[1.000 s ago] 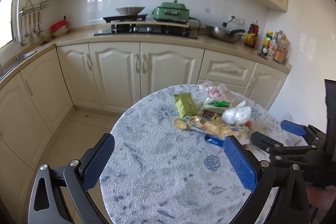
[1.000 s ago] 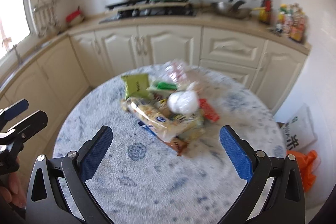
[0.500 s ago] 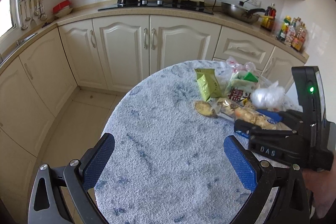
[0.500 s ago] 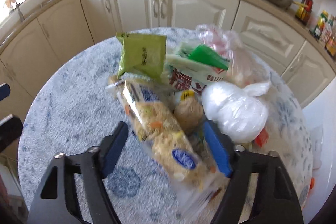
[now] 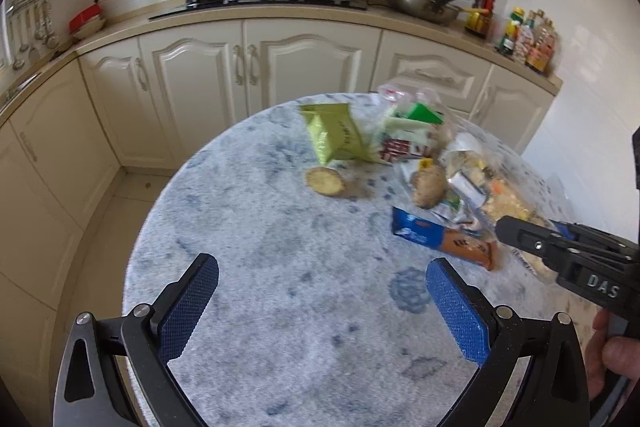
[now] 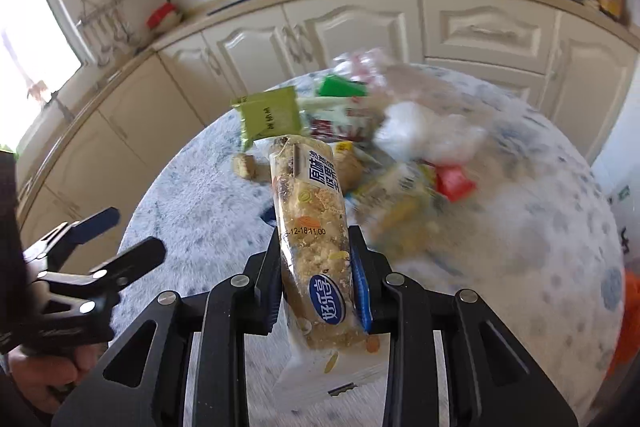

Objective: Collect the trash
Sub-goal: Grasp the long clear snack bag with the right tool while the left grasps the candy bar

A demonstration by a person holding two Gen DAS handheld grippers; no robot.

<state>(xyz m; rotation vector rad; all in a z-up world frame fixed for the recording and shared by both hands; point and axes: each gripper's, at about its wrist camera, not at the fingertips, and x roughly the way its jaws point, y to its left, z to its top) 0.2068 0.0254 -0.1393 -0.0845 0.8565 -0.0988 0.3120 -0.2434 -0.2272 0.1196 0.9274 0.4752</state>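
Currently the left wrist view shows the round table point(image 5: 248, 227) with its blue-patterned cloth and the trash pile at its far right; this view alone shows the blue and brown wrapper point(image 5: 440, 241) lying flat at the near edge of that pile, just beside the round biscuit piece point(image 5: 325, 181). The green packet point(image 5: 338, 137) lies at the pile's far left edge. The left claw point(image 5: 322, 305) is spread wide, with nothing between its blue pads point(image 5: 188, 307), and hovers over bare cloth near the pile. The right claw enters this view from the right as a black body held by a hand point(image 5: 612, 355).

Only the right wrist view shows the grip itself. The right claw point(image 6: 316, 281) is pinched on the clear snack bar packet point(image 6: 310, 227), which stands nearly upright between the pads, its top reaching toward the green packet point(image 6: 270, 117). The white tied bag point(image 6: 424, 135) and the red wrapper point(image 6: 454, 183) lie to the right of the held packet, blurred. The left claw point(image 6: 106, 239) appears at the left edge.

Compared with one second ago, the right claw's jaws have just been closing from a wide spread onto the snack bar packet, which then lay flat in the pile. The left claw remains spread and has come closer to the pile.
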